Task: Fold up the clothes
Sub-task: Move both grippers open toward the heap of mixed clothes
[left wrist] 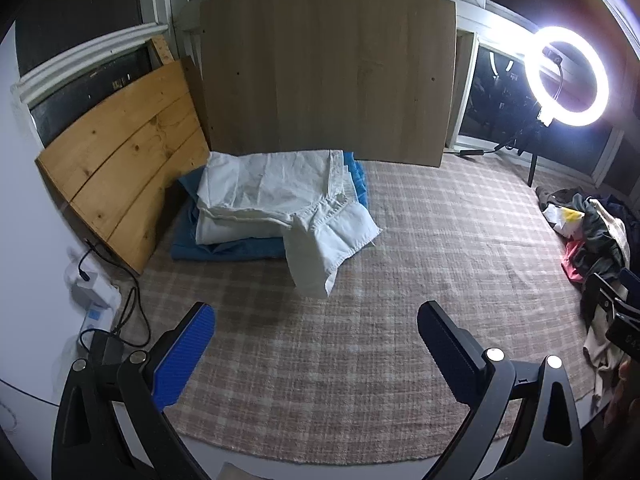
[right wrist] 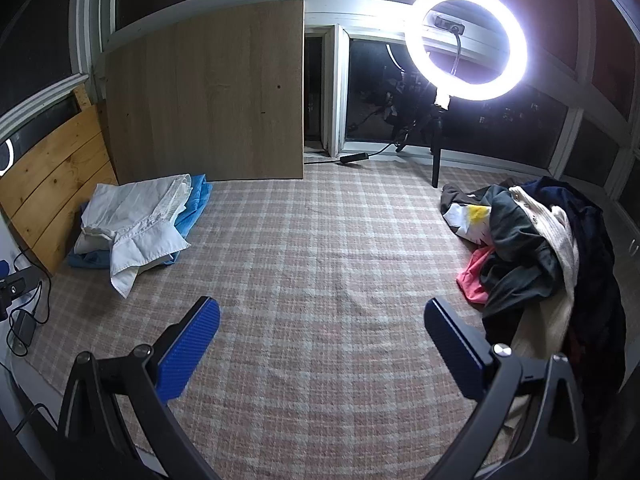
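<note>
Plaid rug with a folded stack on one side and a loose heap on the other

A pink-and-cream checked rug (right wrist: 312, 264) covers the floor, its middle bare. At its far left a folded blue garment (left wrist: 224, 246) lies flat on the rug with folded white clothes (left wrist: 276, 196) stacked on it, one white flap spilling forward onto the rug. At the right sits a loose pile of unfolded clothes (right wrist: 536, 248), dark, cream, red and yellow pieces tangled together. A large pale wood board (right wrist: 208, 92) and a knotty pine panel (left wrist: 128, 164) stand on edge at the back left. A ring light stand (right wrist: 436, 164) rests near the far edge; cables and a black adapter (right wrist: 24, 328) lie at the left margin.
</note>
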